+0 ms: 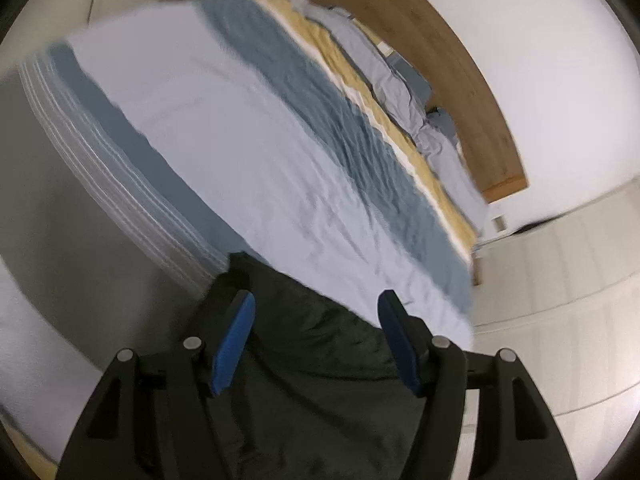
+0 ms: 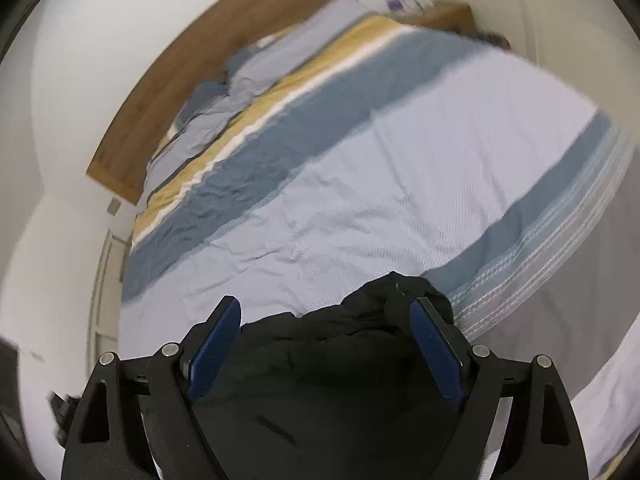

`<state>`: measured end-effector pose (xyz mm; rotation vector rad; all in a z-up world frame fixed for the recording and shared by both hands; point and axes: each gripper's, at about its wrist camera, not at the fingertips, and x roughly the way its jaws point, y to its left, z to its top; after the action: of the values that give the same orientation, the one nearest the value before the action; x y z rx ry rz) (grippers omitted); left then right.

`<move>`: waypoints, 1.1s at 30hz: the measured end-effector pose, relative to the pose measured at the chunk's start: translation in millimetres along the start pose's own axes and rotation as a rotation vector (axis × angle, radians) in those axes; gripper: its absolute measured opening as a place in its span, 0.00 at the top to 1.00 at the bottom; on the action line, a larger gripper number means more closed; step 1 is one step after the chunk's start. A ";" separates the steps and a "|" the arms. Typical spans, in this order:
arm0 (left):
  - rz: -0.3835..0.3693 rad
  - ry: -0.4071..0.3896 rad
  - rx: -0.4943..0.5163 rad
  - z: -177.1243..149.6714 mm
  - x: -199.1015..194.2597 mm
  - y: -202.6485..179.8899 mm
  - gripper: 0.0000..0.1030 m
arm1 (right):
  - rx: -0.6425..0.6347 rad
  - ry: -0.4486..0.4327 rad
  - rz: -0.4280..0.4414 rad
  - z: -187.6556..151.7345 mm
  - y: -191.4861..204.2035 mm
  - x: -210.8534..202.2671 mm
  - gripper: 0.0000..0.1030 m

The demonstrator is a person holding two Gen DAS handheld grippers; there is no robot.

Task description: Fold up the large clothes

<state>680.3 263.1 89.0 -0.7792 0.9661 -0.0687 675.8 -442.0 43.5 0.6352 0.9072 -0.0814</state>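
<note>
A dark, almost black garment [image 1: 312, 380] lies in a heap on the near edge of the bed and fills the lower middle of the left wrist view. My left gripper [image 1: 316, 300] hovers above it, its blue pads [image 1: 236, 340] set apart and clear of the cloth. The right wrist view shows the same black garment [image 2: 328, 380], with a bunched fold [image 2: 396, 286] close to the right finger. My right gripper [image 2: 325, 304] is open wide over it and nothing is pinched between its pads [image 2: 214, 348]. Both views are blurred.
The bed cover [image 1: 248, 152] [image 2: 400, 168] is pale blue with darker blue and yellow stripes. Grey pillows [image 1: 384, 68] [image 2: 248, 76] lie against a wooden headboard [image 1: 460, 60] [image 2: 192, 80]. A wooden nightstand [image 2: 444, 14] stands beside the bed. White walls and pale floor [image 1: 560, 280] surround it.
</note>
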 end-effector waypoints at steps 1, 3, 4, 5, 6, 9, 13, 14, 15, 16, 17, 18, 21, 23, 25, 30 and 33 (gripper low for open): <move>0.031 -0.010 0.039 -4.5 -5.8 -5.8 0.39 | -0.029 -0.008 -0.005 -3.4 4.8 -6.1 0.17; 0.100 -0.028 0.133 -22.2 -15.9 -19.7 0.39 | -0.098 -0.024 -0.015 -13.2 16.7 -18.8 0.17; 0.119 -0.033 0.171 -32.0 -19.1 -25.1 0.39 | -0.135 -0.029 -0.019 -20.3 23.2 -24.0 0.17; 0.127 -0.035 0.201 -41.8 -21.1 -29.0 0.39 | -0.172 -0.036 -0.023 -27.8 29.6 -28.9 0.17; 0.133 -0.037 0.239 -56.0 -22.5 -33.8 0.39 | -0.215 -0.042 -0.024 -37.3 37.7 -33.6 0.17; 0.150 -0.026 0.331 -97.0 -17.4 -41.9 0.39 | -0.326 -0.040 -0.012 -71.0 59.6 -39.9 0.17; 0.174 -0.024 0.427 -153.6 -4.5 -49.3 0.39 | -0.463 -0.016 0.010 -127.4 86.5 -32.9 0.17; 0.169 -0.018 0.445 -167.5 -0.4 -50.2 0.39 | -0.496 -0.010 0.015 -143.6 92.3 -30.0 0.17; 0.162 -0.013 0.457 -177.5 2.2 -51.4 0.39 | -0.515 -0.007 0.019 -155.9 95.4 -27.5 0.17; 0.154 -0.005 0.477 -190.7 5.9 -54.0 0.39 | -0.532 -0.003 0.025 -170.2 98.3 -24.9 0.17; 0.152 0.006 0.508 -207.0 11.3 -57.3 0.39 | -0.548 0.001 0.030 -185.2 100.1 -22.1 0.17; 0.153 0.012 0.525 -214.5 16.5 -59.1 0.39 | -0.560 0.005 0.031 -194.7 100.8 -19.5 0.17; 0.168 0.027 0.615 -242.2 40.6 -70.5 0.39 | -0.611 0.018 0.021 -226.8 102.8 -7.2 0.17; 0.183 0.014 0.650 -246.7 57.7 -76.0 0.39 | -0.652 0.044 0.008 -237.7 105.4 11.1 0.17; 0.191 -0.001 0.668 -240.8 78.2 -80.5 0.39 | -0.671 0.058 -0.004 -236.8 106.9 29.4 0.17; 0.213 0.010 0.649 -209.1 125.7 -84.8 0.37 | -0.663 0.055 -0.015 -204.6 114.4 76.0 0.15; 0.237 0.021 0.657 -187.9 149.6 -93.4 0.37 | -0.655 0.052 -0.021 -184.7 119.3 97.3 0.15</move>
<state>651.6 31.5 -20.3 -0.0587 0.9707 -0.1777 644.7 -225.1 -55.4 0.0179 0.9238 0.2092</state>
